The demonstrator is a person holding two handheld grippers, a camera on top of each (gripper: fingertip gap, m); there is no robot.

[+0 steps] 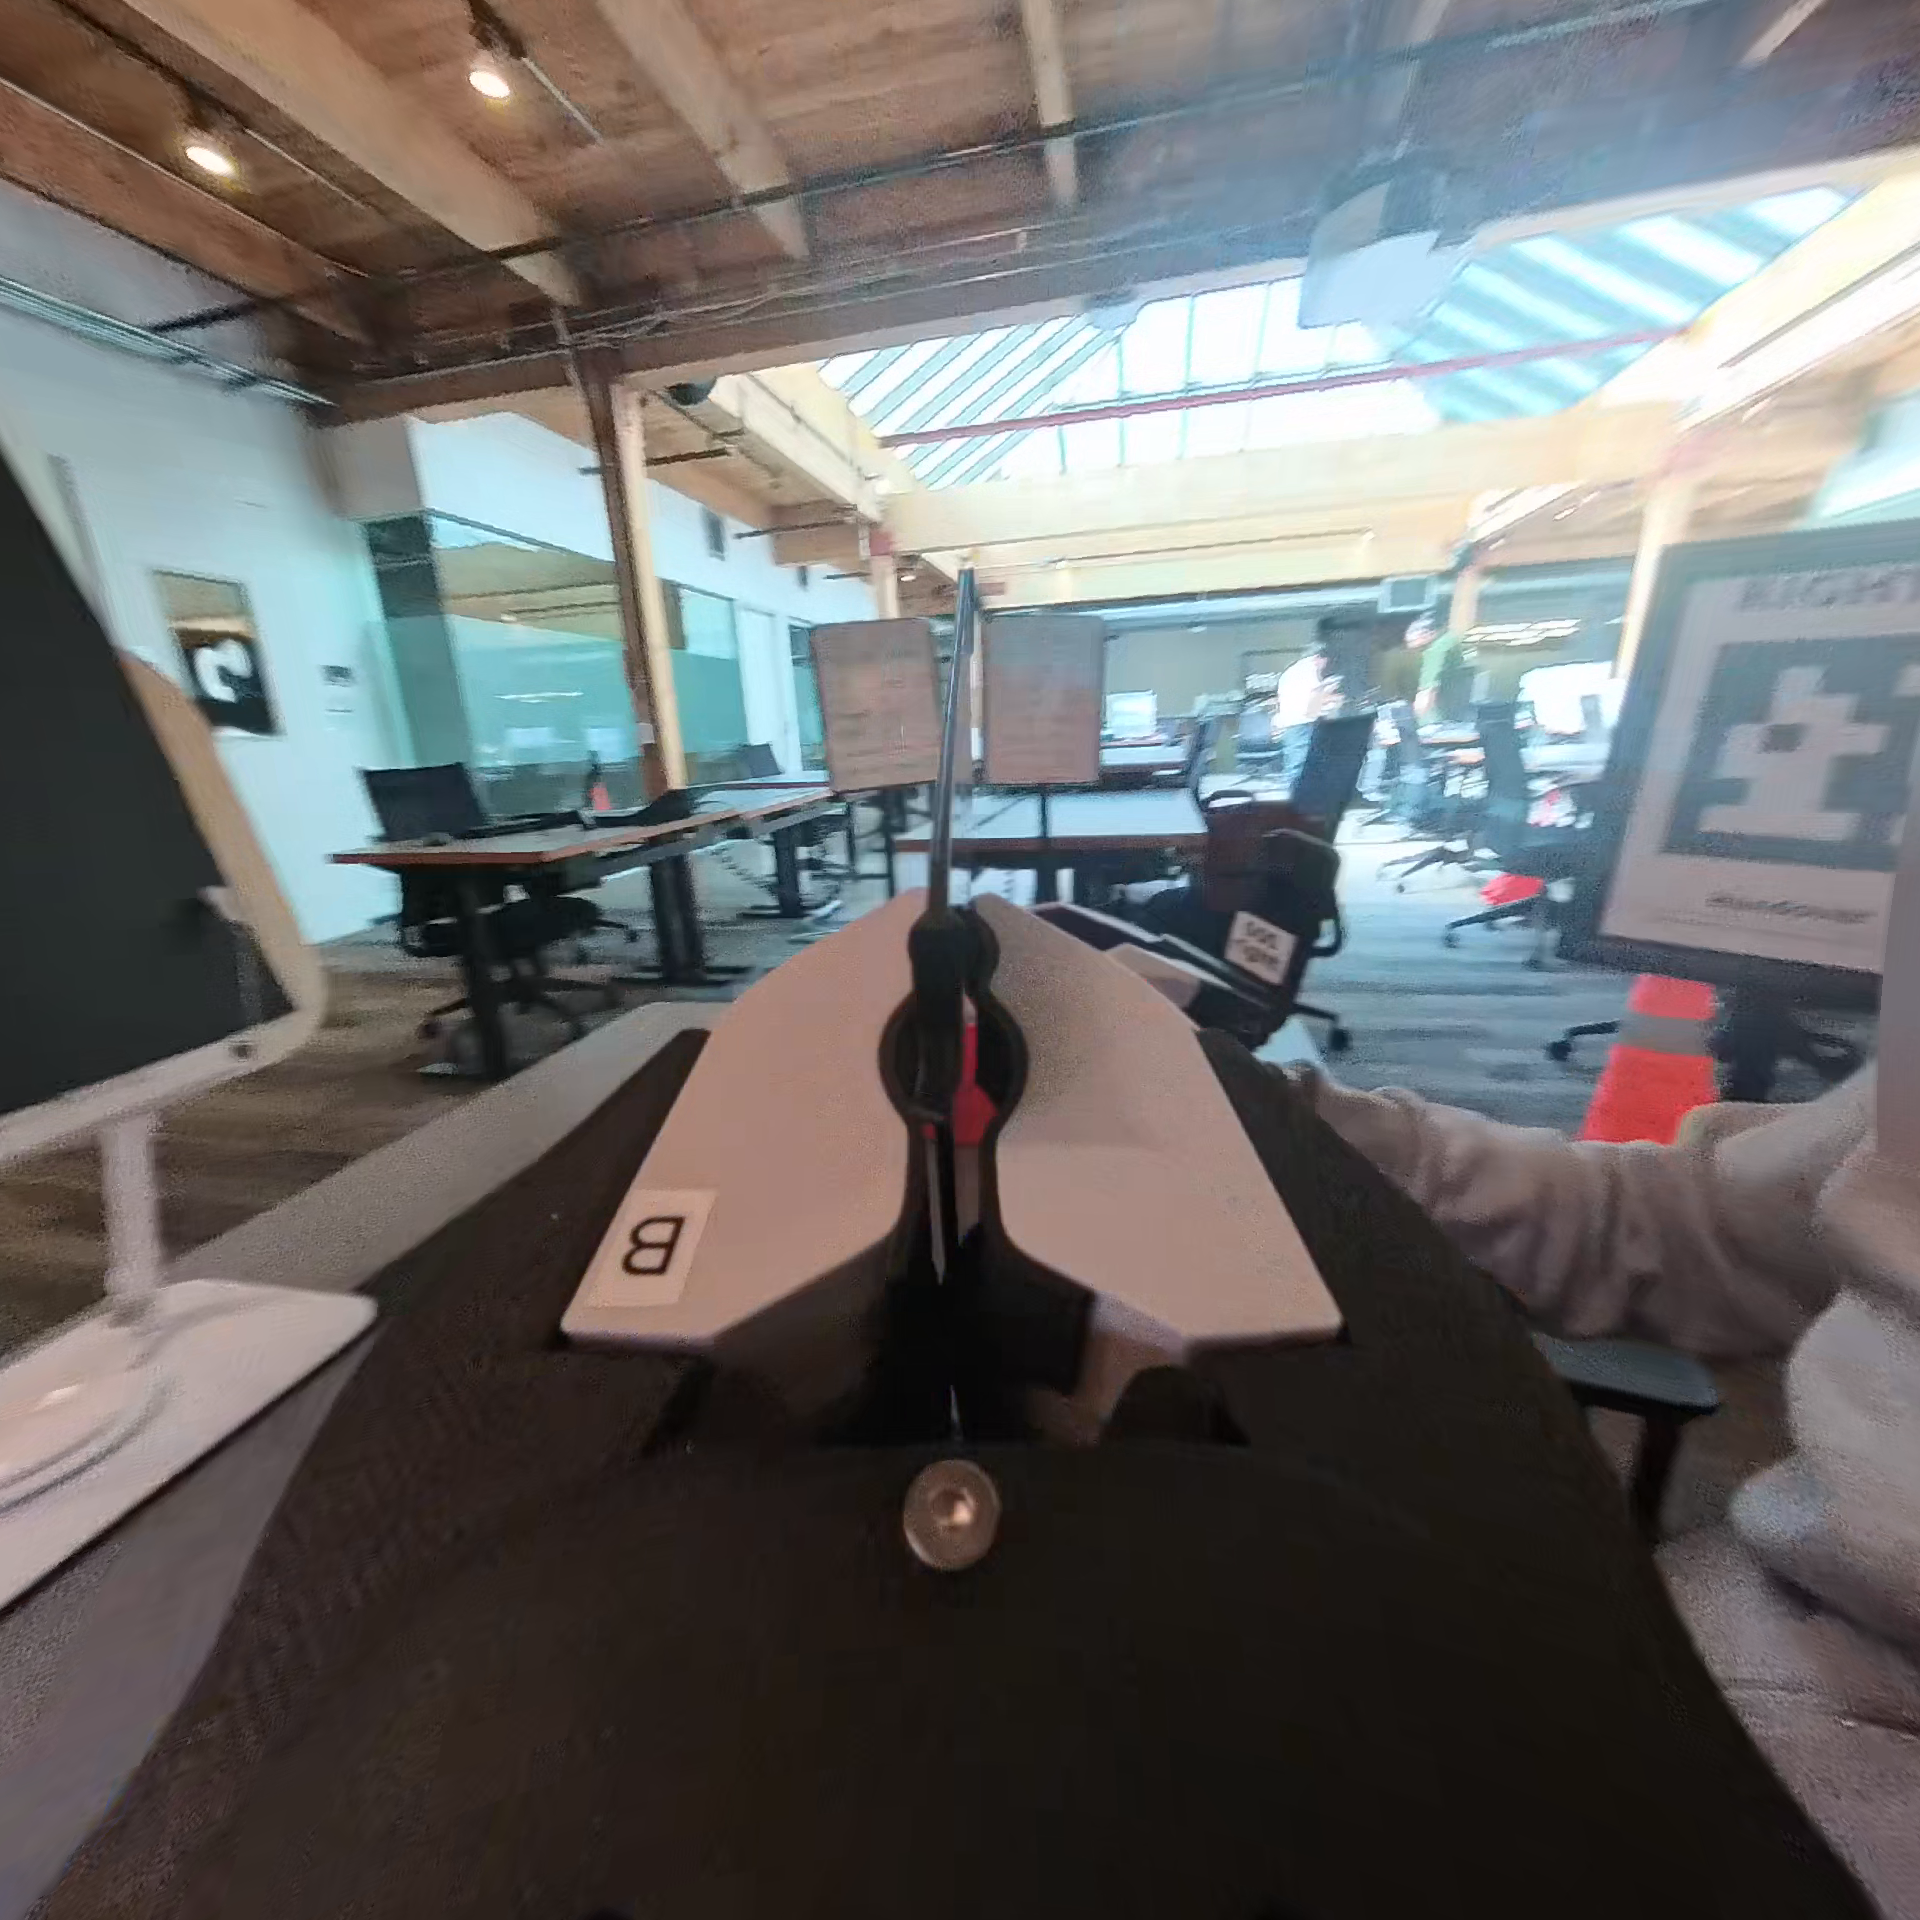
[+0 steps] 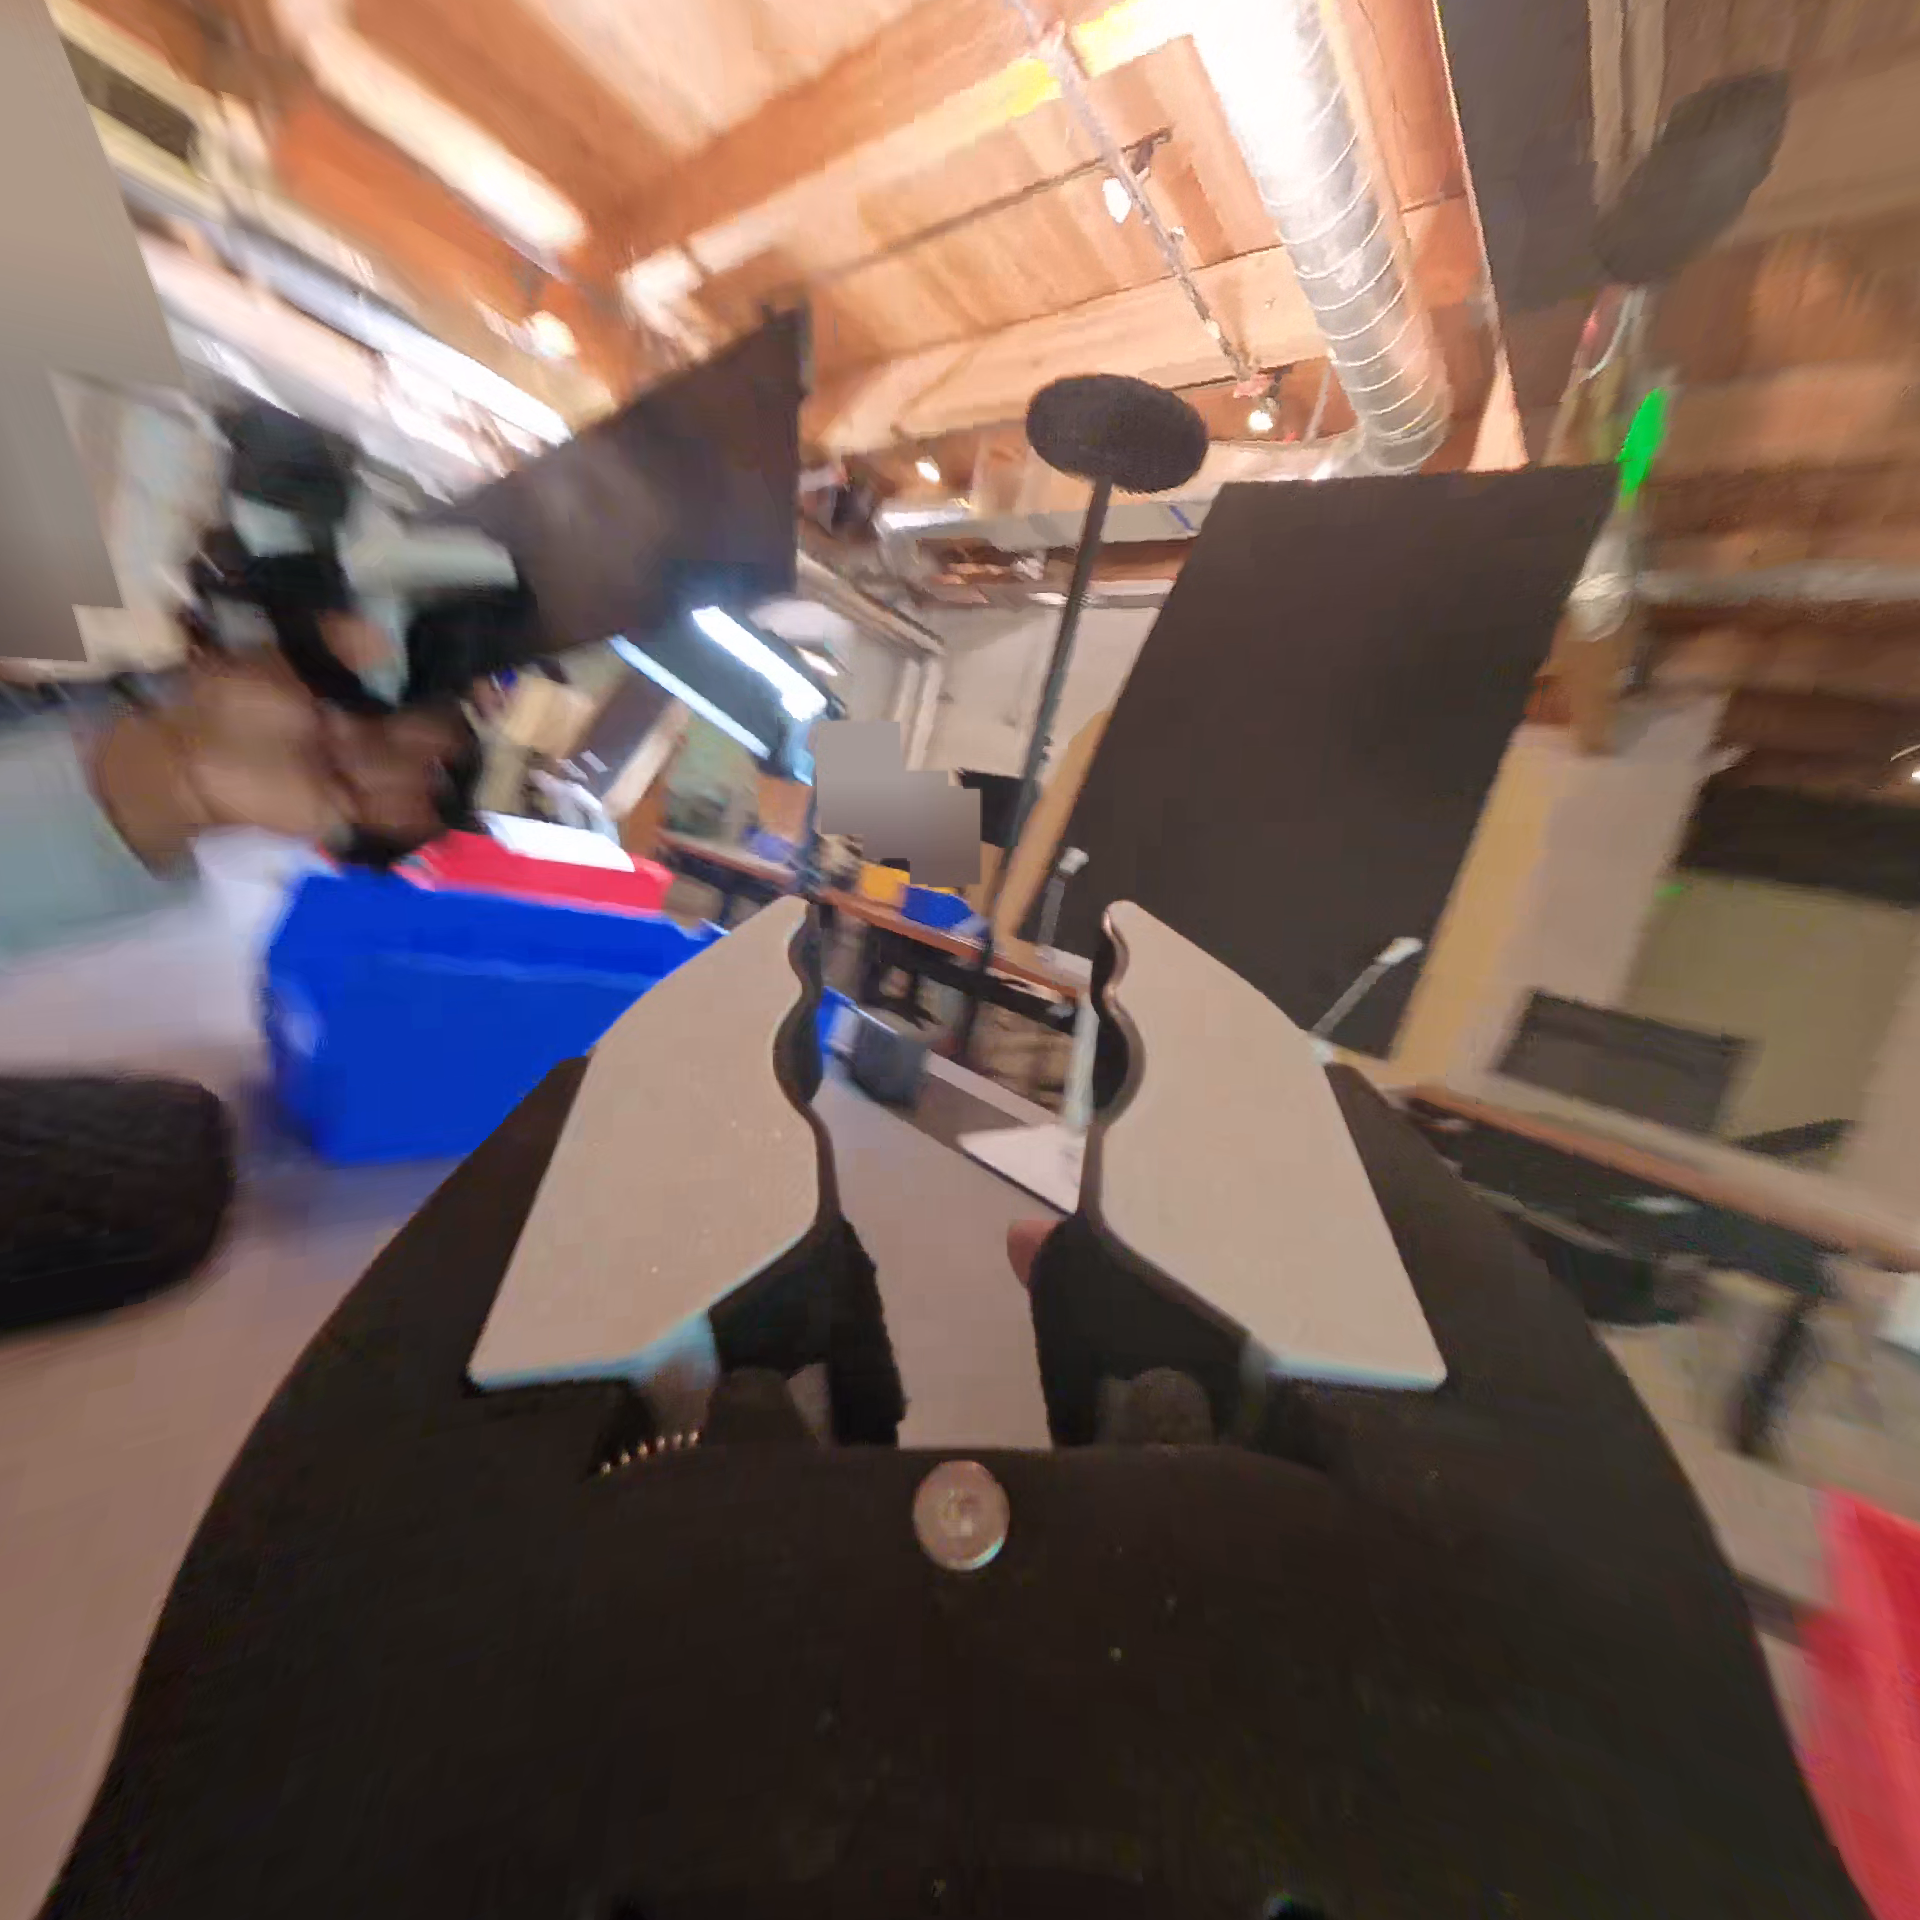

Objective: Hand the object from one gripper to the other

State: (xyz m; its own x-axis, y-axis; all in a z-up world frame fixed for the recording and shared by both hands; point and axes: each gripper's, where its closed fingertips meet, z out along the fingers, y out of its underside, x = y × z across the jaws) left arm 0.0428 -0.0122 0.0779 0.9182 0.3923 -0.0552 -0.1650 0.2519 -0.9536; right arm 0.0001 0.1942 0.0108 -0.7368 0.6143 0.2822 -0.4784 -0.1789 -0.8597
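An open-plan office with timber ceiling and skylight fills my left wrist view; a marker board (image 1: 1756, 748) stands at the right edge, an orange traffic cone (image 1: 1652, 1060) on the floor below it, and a pale sleeve (image 1: 1558, 1226) reaches in from the right.

My left gripper (image 1: 961, 914) has its jaws clenched on the object, a slim black tool (image 1: 954, 769) with a red part at its grip. Its thin shaft stands up and out past the jaw tips, while a pointed end runs back between the jaws toward the camera.

My right gripper (image 2: 956, 935) has its jaws spread wide with nothing between them, pointed across a blurred workshop past a blue bin (image 2: 436, 1029); the tool does not show in that view.

My reading: the tool sits with one gripper only, and bringing the two together, the second grasp and the release all remain.
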